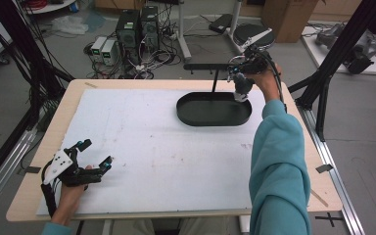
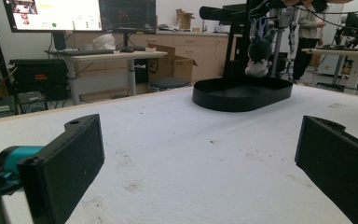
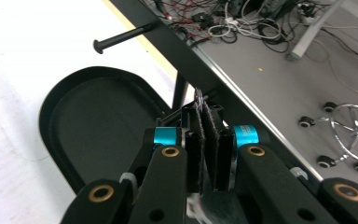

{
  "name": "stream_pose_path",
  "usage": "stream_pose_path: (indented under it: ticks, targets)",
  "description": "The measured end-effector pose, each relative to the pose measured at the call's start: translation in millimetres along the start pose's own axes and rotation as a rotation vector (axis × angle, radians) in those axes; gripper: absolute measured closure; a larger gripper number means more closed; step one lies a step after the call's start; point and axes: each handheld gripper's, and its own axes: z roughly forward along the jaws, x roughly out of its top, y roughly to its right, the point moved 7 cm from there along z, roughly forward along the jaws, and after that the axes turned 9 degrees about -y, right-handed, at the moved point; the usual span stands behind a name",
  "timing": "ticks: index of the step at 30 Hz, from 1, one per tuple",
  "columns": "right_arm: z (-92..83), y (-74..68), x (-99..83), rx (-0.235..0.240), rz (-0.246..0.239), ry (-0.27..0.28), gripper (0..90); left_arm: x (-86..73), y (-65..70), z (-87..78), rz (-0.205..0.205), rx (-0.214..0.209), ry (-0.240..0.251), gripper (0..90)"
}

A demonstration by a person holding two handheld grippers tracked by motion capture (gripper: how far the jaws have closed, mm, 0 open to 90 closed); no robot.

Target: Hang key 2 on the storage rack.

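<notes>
A small grey and white plush toy [image 1: 242, 88] hangs by a metal ring [image 3: 199, 97] over the right end of a black oval tray [image 1: 186, 115]. My right gripper [image 1: 239, 68] is shut on that ring, held high beside the black stand's crossbar [image 1: 208, 66]. In the right gripper view the pads [image 3: 196, 140] press together with the ring at their tips, next to the crossbar's near end. My left gripper [image 1: 97, 152] rests near the table's front left corner, open and with nothing in it. Its view shows the wide-apart jaws, the tray [image 2: 223, 100] and the hanging plush toy [image 2: 258, 56] far ahead.
A white mat [image 1: 142, 147] covers most of the wooden table. The stand's post [image 1: 214, 81] rises behind the tray near the far edge. Computers and cables [image 1: 137, 29] lie on the floor beyond. Black frame rails [image 1: 323, 88] stand at the right.
</notes>
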Motion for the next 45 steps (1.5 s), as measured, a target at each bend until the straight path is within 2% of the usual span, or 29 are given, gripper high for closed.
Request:
stream_pose_path:
  ticks: [4, 7, 9, 11, 13, 14, 15, 16, 18, 21, 22, 25, 28, 31, 36, 38, 41, 45]
  targets:
    - [-4.1, 2.4, 2.1, -0.031, 0.016, 0.031, 76.2, 0.0, 0.0, 0.1, -0.001, -0.001, 0.001, 1.7]
    - [-8.2, 4.0, 0.8, -0.049, 0.037, 0.038, 64.2, 0.0, -0.2, 0.1, 0.000, -0.001, 0.001, 1.7]
    - [-13.2, 4.1, 2.0, -0.056, 0.059, 0.073, 47.1, 0.3, -0.1, 0.3, -0.006, -0.001, 0.004, 1.7]
    - [-20.4, 3.0, 3.6, -0.069, 0.094, 0.117, 31.9, 0.1, -0.3, 0.2, -0.007, 0.001, 0.003, 1.8]
    - [-28.9, -3.0, 6.7, -0.035, 0.127, 0.180, 15.2, 0.1, -0.2, 0.3, -0.005, 0.000, 0.002, 1.7]
    - [-34.0, -6.7, 7.7, -0.031, 0.136, 0.202, 10.1, 0.2, -0.2, 0.4, -0.008, 0.000, 0.003, 1.7]
    - [-40.8, -11.5, 7.7, -0.032, 0.130, 0.235, 10.1, 0.2, -0.3, 0.5, -0.010, 0.000, 0.002, 1.7]
    - [-49.9, -17.6, 6.9, -0.024, 0.120, 0.291, 9.4, 0.2, -0.4, 0.5, -0.010, -0.001, 0.003, 1.7]
    - [-63.0, -26.1, 2.5, -0.004, 0.140, 0.367, 0.7, 0.3, -0.2, 0.4, -0.010, 0.000, 0.004, 1.7]
    - [-81.8, -42.1, -14.1, 0.038, 0.132, 0.451, 0.6, 0.3, -0.5, 0.2, -0.010, -0.001, 0.004, 1.7]
    - [-85.8, -45.7, -19.6, 0.030, 0.129, 0.459, 0.6, 0.1, -0.5, 0.2, -0.010, 0.000, 0.004, 1.7]
    - [-101.4, -67.6, -43.9, 0.036, 0.128, 0.533, 0.6, 0.4, 0.0, -0.1, -0.005, 0.000, 0.008, 1.7]
    - [-109.1, -87.1, -63.0, 0.034, 0.118, 0.584, 0.6, 0.4, -0.4, -0.4, -0.007, -0.001, 0.010, 1.7]
    - [-110.6, -110.7, -82.5, 0.031, 0.098, 0.605, 0.6, 0.4, -0.5, -0.5, -0.008, -0.001, 0.011, 1.7]
    - [-94.8, -146.7, -122.3, 0.017, 0.074, 0.652, 0.6, 0.2, -1.1, -0.2, -0.013, 0.000, 0.005, 1.7]
    - [-82.8, -153.9, -140.6, -0.007, 0.086, 0.658, 0.6, 0.3, -0.7, -0.2, -0.013, -0.001, 0.007, 1.7]
    - [-65.7, -161.5, -166.0, -0.015, 0.142, 0.678, 0.6, 0.4, -1.0, -0.3, -0.015, -0.001, 0.010, 1.7]
    - [-51.8, -166.9, -187.2, -0.033, 0.186, 0.680, 0.6, 0.4, -0.9, -0.4, -0.014, -0.002, 0.010, 1.7]
